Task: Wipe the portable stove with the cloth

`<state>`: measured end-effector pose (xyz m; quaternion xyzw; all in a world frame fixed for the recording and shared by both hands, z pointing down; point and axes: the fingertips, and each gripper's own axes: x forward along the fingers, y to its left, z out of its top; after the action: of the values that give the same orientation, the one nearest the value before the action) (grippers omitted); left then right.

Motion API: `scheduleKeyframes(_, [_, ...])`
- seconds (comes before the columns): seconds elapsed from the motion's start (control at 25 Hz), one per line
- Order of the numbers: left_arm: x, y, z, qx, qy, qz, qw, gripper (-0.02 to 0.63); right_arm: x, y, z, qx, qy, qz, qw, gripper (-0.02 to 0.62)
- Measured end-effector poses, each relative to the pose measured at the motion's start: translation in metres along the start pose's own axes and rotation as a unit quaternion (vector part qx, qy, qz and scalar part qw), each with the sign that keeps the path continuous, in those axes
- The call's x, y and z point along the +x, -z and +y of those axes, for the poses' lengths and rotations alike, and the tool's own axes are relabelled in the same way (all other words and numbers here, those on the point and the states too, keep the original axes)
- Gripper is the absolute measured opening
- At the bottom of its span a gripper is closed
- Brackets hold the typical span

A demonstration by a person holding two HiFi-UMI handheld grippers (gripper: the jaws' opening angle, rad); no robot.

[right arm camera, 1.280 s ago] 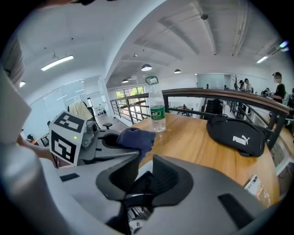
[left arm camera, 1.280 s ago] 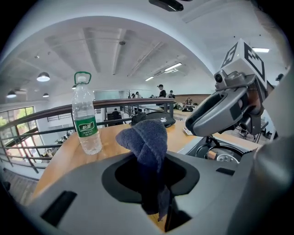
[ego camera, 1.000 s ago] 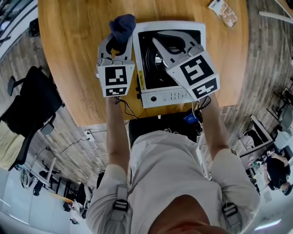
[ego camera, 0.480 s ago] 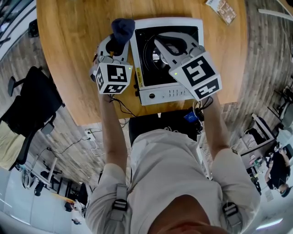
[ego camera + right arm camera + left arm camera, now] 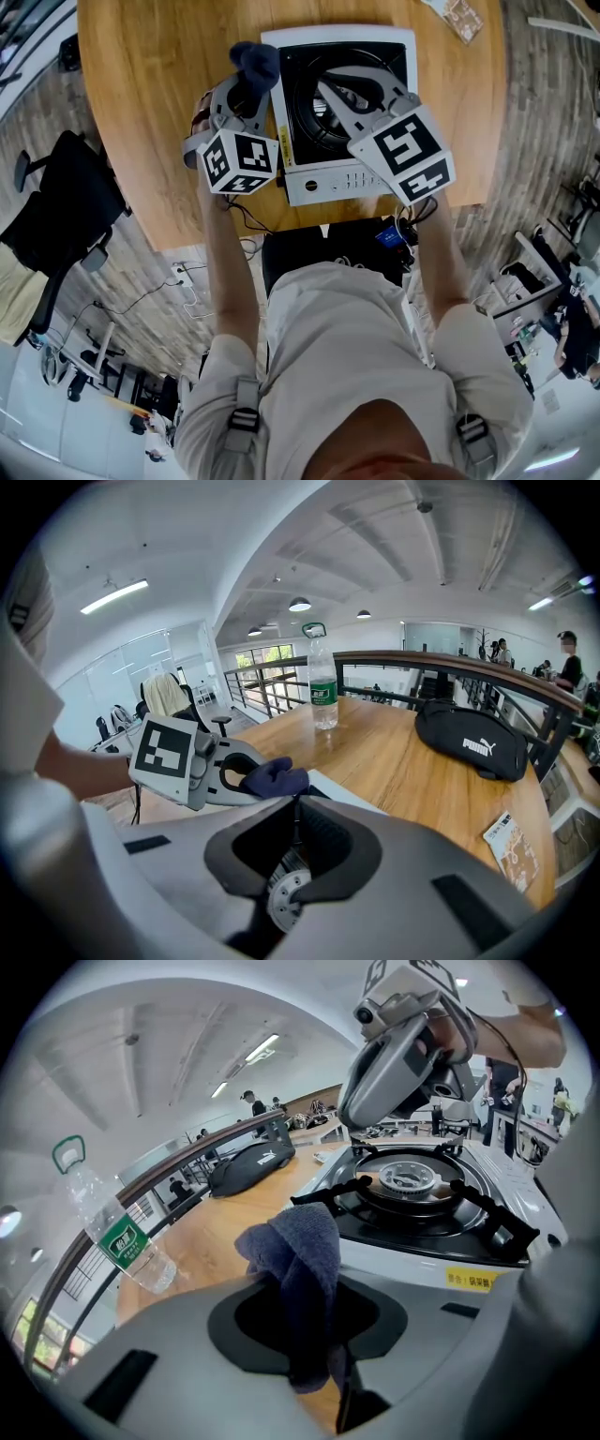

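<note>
While left gripper (image 5: pixel 314 1335) fingers (image 5: pixel 159 1335) clamp it, the cloth (image 5: pixel 300 1251) bulges beyond them.

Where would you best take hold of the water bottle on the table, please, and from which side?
Probably the water bottle around its labelled middle, coming in level from the near side of the table: it stands upright by the far edge, and its body looks round and even there.

cloth (image 5: pixel 254 64) left of stove (image 5: pixel 337 180), stove on table (image 5: pixel 150 112)
</note>
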<state>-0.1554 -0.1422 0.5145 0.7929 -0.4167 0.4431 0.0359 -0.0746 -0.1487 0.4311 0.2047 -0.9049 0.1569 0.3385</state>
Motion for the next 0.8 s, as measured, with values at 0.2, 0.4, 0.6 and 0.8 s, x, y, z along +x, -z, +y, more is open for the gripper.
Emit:
scheduleKeyframes(0.2, [-0.009,0.003,-0.013,0.028,0.009,0.009,0.9995,0.114,-0.005,0.005,0.009,-0.001,0.0,0.002,1.0,0.032])
scheduleKeyframes(0.4, [-0.019,0.008,-0.028,0.048,0.025,0.017,0.9984,0.114,-0.013,0.009,0.02,0.001,0.001,0.002,1.0,0.032])
scheduleKeyframes(0.6, [-0.026,0.014,-0.045,0.066,0.043,0.024,0.9966,0.114,-0.021,0.019,0.027,0.005,0.004,0.003,1.0,0.032])
scheduleKeyframes(0.8, [-0.037,0.021,-0.063,0.087,0.063,0.032,0.9937,0.114,-0.028,0.026,0.038,0.01,0.006,0.004,1.0,0.032])
